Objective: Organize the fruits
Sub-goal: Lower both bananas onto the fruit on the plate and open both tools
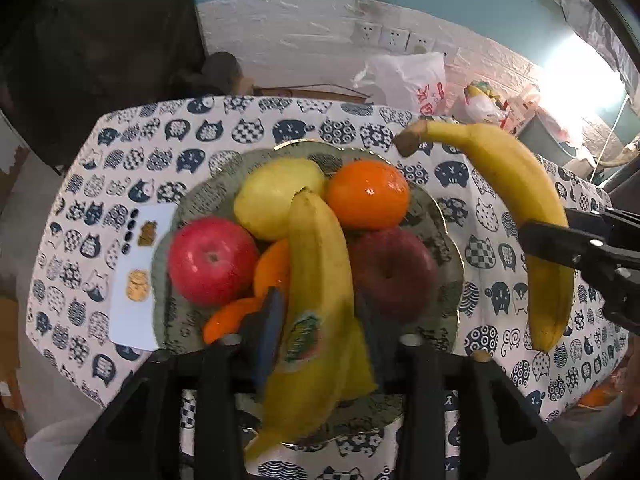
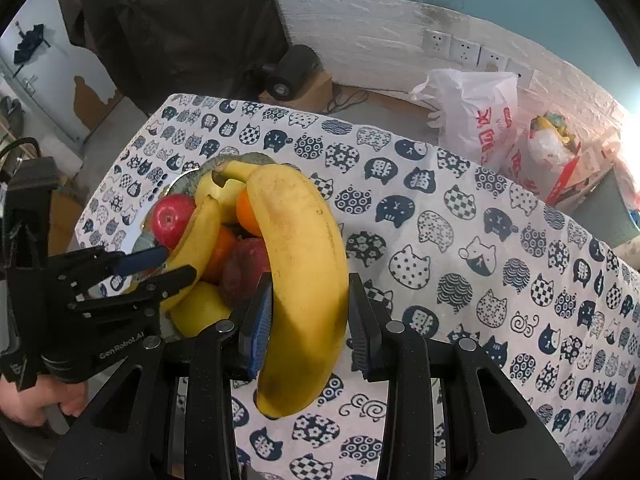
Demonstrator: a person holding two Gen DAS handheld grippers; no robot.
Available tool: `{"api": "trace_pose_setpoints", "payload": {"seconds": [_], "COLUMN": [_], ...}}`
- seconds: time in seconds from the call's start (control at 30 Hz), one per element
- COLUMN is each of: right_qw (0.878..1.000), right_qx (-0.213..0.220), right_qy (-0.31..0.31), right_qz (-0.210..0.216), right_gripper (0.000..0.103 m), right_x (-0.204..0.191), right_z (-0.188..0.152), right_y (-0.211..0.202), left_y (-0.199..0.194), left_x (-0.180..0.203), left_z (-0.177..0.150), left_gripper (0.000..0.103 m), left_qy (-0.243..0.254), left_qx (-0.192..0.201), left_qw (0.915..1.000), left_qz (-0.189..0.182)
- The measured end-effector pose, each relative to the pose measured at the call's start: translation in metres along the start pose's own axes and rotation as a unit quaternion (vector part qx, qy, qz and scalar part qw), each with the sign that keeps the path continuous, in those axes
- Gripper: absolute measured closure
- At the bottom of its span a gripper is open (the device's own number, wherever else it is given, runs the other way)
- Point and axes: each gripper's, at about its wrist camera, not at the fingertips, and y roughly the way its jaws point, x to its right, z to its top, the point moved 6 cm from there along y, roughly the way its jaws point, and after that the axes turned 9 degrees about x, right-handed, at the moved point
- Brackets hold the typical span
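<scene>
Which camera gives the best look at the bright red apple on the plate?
The left wrist view: the bright red apple lies in the open on the plate, its whole top showing. In the right wrist view the apple is small and far off, half hidden behind a banana.

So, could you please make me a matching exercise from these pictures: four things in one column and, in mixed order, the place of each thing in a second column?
Things
1. banana with a sticker
2. other banana
3. bright red apple
4. white plastic bag

Places
A. on the left side of the plate, in the left wrist view
B. beyond the table, by the wall
C. lying across the fruit on the plate
D. in the closed right hand-held gripper, beside the plate

Pairs: 1-C, 2-D, 3-A, 4-B
</scene>
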Motion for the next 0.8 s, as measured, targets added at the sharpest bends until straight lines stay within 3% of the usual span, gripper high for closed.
{"api": "trace_pose_setpoints", "payload": {"seconds": [0.03, 0.07, 0.8], "right_qw": [1.0, 1.0, 0.999], "right_qx": [-0.002, -0.004, -0.038], "right_qy": [0.0, -0.001, 0.001], "right_qz": [0.0, 0.0, 0.023], "right_gripper": [0.07, 0.07, 0.069], "right_x": [-0.001, -0.002, -0.051], "right_z": [0.0, 0.0, 0.006], "right_y": [0.001, 0.004, 0.062], "left_y": [-0.003, -0.005, -0.036], "left_x": [-0.003, -0.005, -0.06], "left_z": [0.001, 0.001, -0.023], "left_gripper": [0.038, 0.034, 0.033], "left_qy": [-0.001, -0.003, -0.086], "left_qx": [0.006, 0.011, 0.003], "left_qw": [1.0, 0.9998, 0.9962], "left_qz": [0.007, 0.015, 0.016]}}
